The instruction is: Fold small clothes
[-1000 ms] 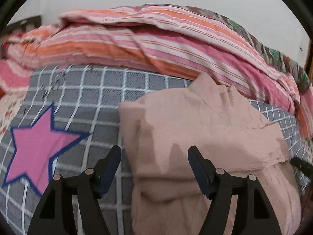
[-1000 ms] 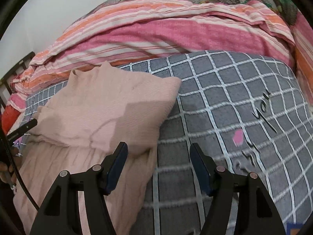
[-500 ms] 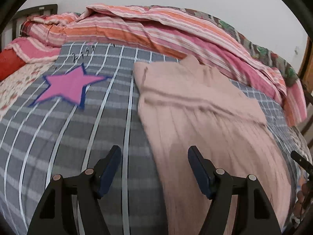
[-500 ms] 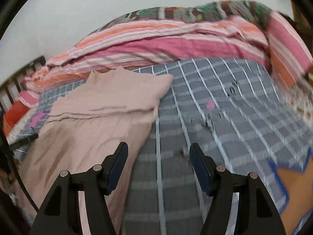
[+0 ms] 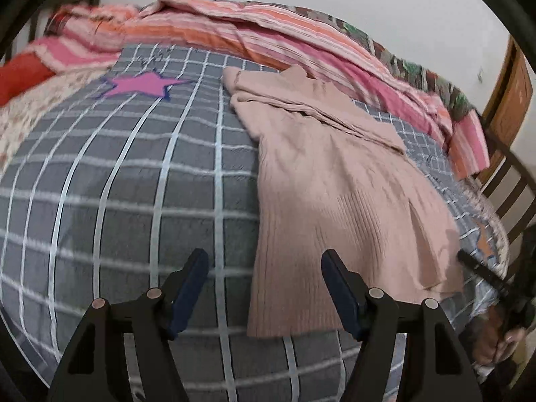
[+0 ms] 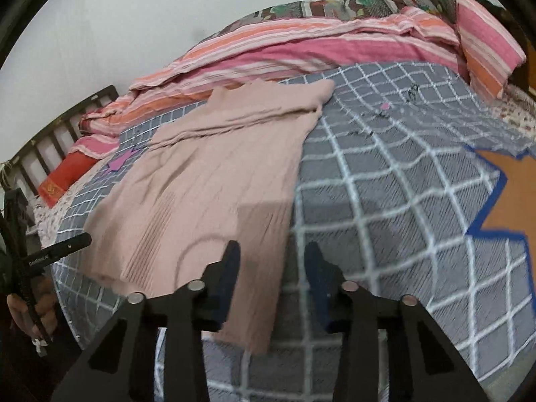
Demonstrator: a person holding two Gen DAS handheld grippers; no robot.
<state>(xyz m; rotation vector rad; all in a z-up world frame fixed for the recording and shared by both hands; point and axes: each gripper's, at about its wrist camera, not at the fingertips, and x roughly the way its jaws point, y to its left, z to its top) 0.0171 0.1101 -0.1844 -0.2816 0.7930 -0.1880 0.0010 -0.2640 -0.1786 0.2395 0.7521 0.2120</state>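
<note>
Pink knit sweater (image 5: 338,181) lengthwise on checked bed cover (image 5: 134,201), hem nearest; right hand-held gripper (image 6: 272,261) closing astride hem corner, left hand-held gripper (image 5: 264,274) wide, empty.

The left gripper (image 5: 264,288) points down over the near edge of the bed, jaws closing slightly but wide apart, nothing pressed between them. The right gripper (image 6: 271,278) hangs likewise – its jaws closing, pads not yet pinching anything. A hand (image 6: 31,311) grips the left gripper's handle.
</note>
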